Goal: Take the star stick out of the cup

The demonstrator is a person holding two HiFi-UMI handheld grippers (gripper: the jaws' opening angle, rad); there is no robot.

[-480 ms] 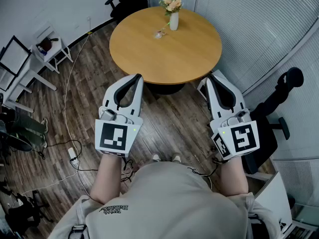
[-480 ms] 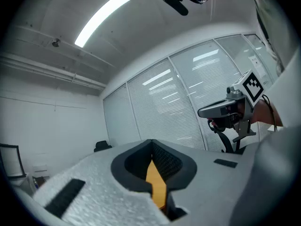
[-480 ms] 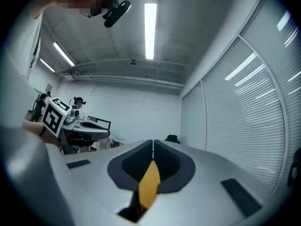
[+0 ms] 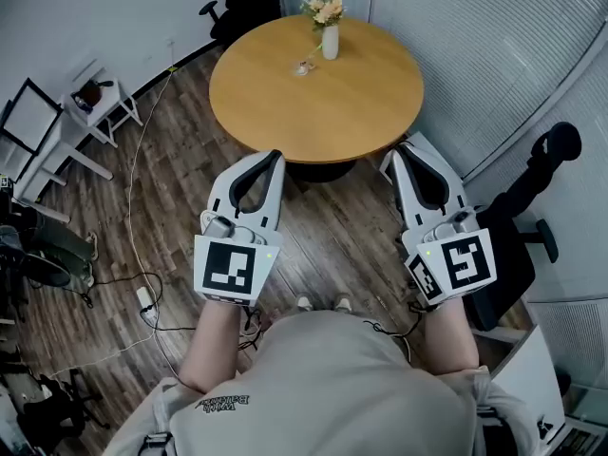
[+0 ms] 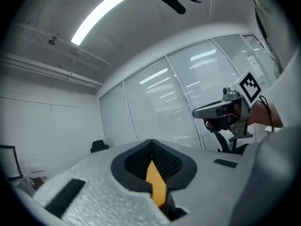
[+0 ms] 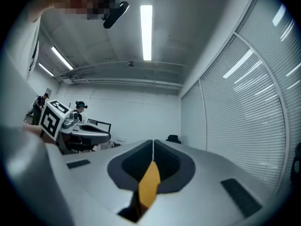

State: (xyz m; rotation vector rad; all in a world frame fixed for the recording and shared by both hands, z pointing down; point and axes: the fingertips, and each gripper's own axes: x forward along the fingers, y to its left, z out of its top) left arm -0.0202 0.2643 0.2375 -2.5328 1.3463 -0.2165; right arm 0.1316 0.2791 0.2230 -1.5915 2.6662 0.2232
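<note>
Cup [image 4: 303, 66] w/ the star stick [image 4: 311, 54] sits on the far side of the round table [image 4: 361, 112], just left of the flower vase [image 4: 330, 43]. Left gripper [image 4: 274, 158] and right gripper [image 4: 400, 150] are both pressed together w/ nothing in them, hanging near the body. Reach hasn't started imo. Next: move forward, spread one, pinch the stick.

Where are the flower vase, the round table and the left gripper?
flower vase [image 4: 331, 43], head view, on its white body
round table [image 4: 356, 103], head view, on its bare top
left gripper [image 4: 275, 157], head view, between its fingertips
</note>
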